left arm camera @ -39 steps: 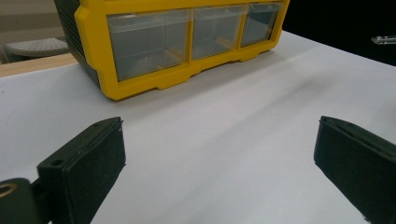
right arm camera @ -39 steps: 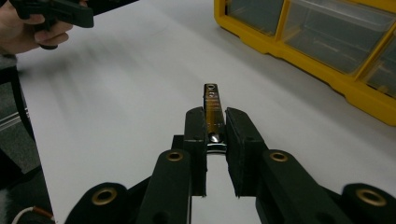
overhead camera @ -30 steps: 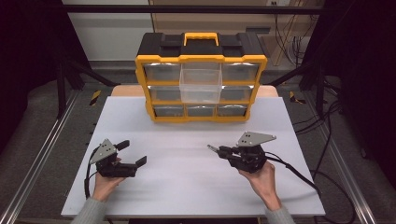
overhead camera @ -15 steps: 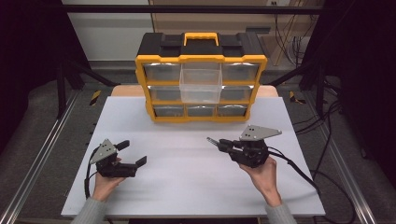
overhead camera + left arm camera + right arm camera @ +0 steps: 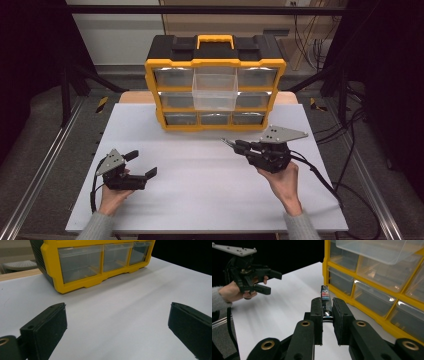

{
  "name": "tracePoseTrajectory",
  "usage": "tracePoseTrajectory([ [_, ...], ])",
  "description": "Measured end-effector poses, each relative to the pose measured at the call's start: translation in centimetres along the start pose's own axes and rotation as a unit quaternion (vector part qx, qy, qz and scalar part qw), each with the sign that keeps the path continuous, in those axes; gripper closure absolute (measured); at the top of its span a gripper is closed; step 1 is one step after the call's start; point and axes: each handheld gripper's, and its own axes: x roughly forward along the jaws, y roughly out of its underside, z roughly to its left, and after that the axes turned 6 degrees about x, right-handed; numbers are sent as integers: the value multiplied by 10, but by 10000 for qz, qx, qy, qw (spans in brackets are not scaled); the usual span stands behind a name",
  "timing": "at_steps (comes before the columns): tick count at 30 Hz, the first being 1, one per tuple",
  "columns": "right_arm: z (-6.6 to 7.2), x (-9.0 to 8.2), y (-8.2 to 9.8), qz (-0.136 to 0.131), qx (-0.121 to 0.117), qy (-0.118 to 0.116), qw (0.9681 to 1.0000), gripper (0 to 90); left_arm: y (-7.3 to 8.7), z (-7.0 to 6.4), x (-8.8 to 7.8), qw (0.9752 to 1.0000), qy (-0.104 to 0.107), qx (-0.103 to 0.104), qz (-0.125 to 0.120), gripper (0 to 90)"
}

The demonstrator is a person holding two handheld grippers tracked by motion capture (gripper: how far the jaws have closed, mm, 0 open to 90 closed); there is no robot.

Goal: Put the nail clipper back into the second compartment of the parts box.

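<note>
Clamping my right gripper [image 5: 327, 315] on a small metal clip-like piece [image 5: 325, 300], I hold it above the white table [image 5: 200, 200], pointed at the yellow drawer cabinet [image 5: 215, 90], whose middle drawer [image 5: 215, 90] juts open to receive it. My left gripper [image 5: 140, 165] rests wide open and empty, out of the way.

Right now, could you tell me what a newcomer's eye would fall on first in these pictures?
The yellow-and-black plastic drawer cabinet at the far edge of the white table, its clear middle drawer pulled out. Next, the right tool shut on a small shiny metal piece in front of it, while the left tool gapes empty.
</note>
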Motion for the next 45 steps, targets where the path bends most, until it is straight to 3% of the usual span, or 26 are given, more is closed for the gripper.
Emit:
tracePoseTrajectory([
  [45,8,-18,-73,-386,-378,157,9984,792,0,0,0,10000,-7,-11,-10,21],
])
